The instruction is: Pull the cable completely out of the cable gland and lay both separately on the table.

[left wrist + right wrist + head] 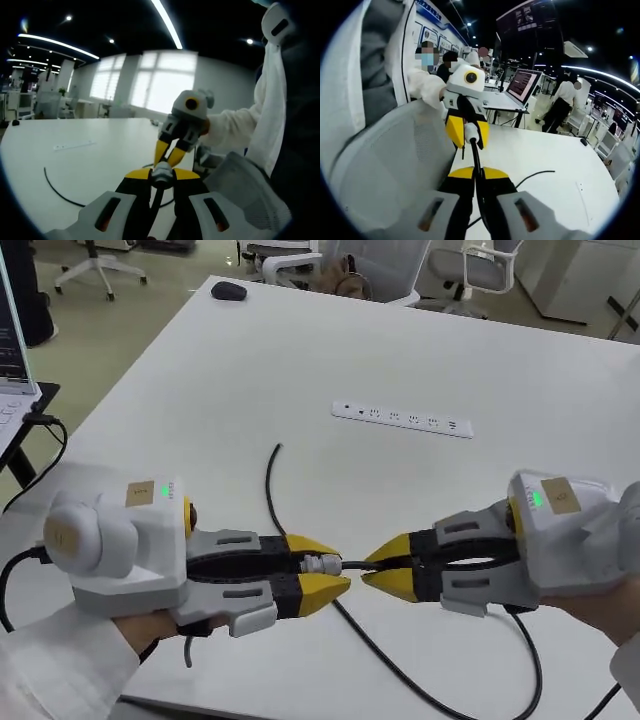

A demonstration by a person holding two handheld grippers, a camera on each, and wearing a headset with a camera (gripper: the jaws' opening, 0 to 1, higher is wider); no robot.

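The small grey-white cable gland sits between the yellow tips of my left gripper, which is shut on it. A black cable curves over the white table, and a short stretch of it bridges from the gland to my right gripper, shut on it just to the right. In the left gripper view the gland rests in my own jaws, the right gripper facing it. The right gripper view has the cable running from my jaws up to the gland.
A white power strip lies mid-table beyond the grippers. A dark mouse sits at the far edge. A laptop stands at the left on a side stand. Office chairs line the far side. More cable trails toward the near edge.
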